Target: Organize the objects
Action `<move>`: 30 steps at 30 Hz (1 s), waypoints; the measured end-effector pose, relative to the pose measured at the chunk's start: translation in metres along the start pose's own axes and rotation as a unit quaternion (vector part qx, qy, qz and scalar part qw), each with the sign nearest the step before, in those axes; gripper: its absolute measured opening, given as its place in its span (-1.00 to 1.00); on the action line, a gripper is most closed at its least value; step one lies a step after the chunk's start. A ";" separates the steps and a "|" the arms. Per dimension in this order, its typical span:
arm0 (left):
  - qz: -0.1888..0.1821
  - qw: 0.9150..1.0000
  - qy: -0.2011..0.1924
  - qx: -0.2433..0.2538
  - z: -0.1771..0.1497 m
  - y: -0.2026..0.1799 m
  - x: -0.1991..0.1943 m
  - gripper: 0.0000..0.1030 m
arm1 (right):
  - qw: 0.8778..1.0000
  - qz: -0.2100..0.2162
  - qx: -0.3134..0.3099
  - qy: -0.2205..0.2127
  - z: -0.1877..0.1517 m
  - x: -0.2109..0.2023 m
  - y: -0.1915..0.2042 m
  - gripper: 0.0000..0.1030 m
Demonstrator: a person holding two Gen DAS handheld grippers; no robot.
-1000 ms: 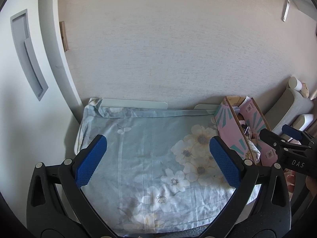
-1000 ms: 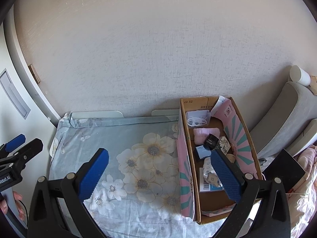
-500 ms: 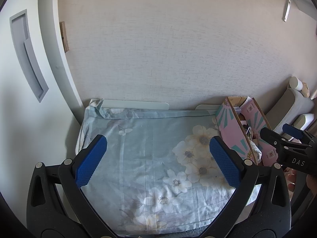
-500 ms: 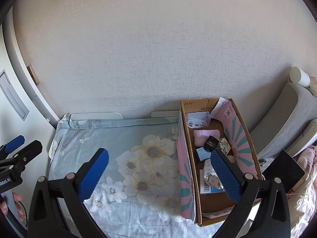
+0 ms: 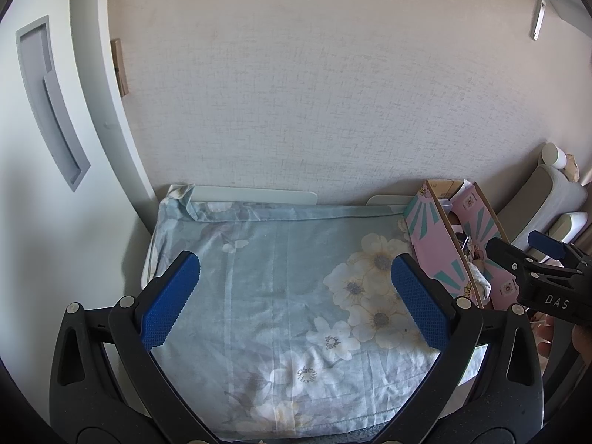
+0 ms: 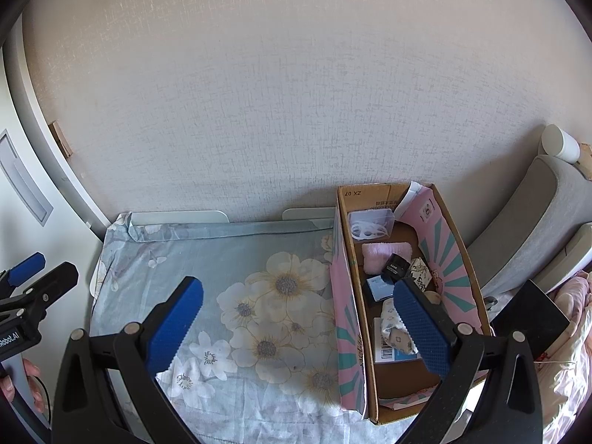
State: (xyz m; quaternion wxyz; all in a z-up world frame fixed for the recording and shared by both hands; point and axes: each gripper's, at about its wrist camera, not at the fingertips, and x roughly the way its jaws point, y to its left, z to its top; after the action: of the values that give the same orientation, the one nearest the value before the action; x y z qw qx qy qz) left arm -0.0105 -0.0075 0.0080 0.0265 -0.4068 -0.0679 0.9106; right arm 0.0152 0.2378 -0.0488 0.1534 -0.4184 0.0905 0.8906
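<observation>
A pink and teal cardboard box [image 6: 449, 248] stands on the right end of a table covered by a blue flowered cloth [image 6: 229, 259]. Inside lie a clear plastic tub [image 6: 371, 224], a pink cloth [image 6: 384, 255], a small black jar [image 6: 397, 265], a blue card [image 6: 381, 288] and a floral pouch [image 6: 396, 327]. My right gripper [image 6: 301, 323] is open and empty above the cloth and the box's near end. My left gripper [image 5: 294, 298] is open and empty over the cloth [image 5: 273, 277]; the box [image 5: 436, 244] is at its right.
The table stands against a textured wall. A white door with a recessed handle [image 5: 51, 103] is at the left. A grey cushioned headboard [image 6: 525, 229] and a white cup [image 6: 560, 144] are at the right. A black object [image 6: 529, 314] and pink bedding [image 6: 569, 362] lie beside the box.
Both grippers have pulled back and up slightly; the table and box sit a little lower and smaller in view. Jaws stay open.
</observation>
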 end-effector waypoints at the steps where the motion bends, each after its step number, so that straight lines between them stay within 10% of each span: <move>1: -0.001 1.000 0.000 -0.001 0.000 0.001 0.000 1.00 | 1.000 -0.001 0.001 0.001 0.001 0.001 0.000 0.99; 30: 0.031 0.999 -0.038 -0.008 0.003 0.001 -0.008 1.00 | 1.000 -0.008 0.010 -0.004 -0.002 0.001 0.002 0.99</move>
State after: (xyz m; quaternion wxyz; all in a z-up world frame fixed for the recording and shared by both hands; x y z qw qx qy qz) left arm -0.0073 -0.0093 0.0152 -0.0077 -0.3738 -0.0637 0.9253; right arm 0.0150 0.2357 -0.0506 0.1652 -0.4139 0.0955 0.8901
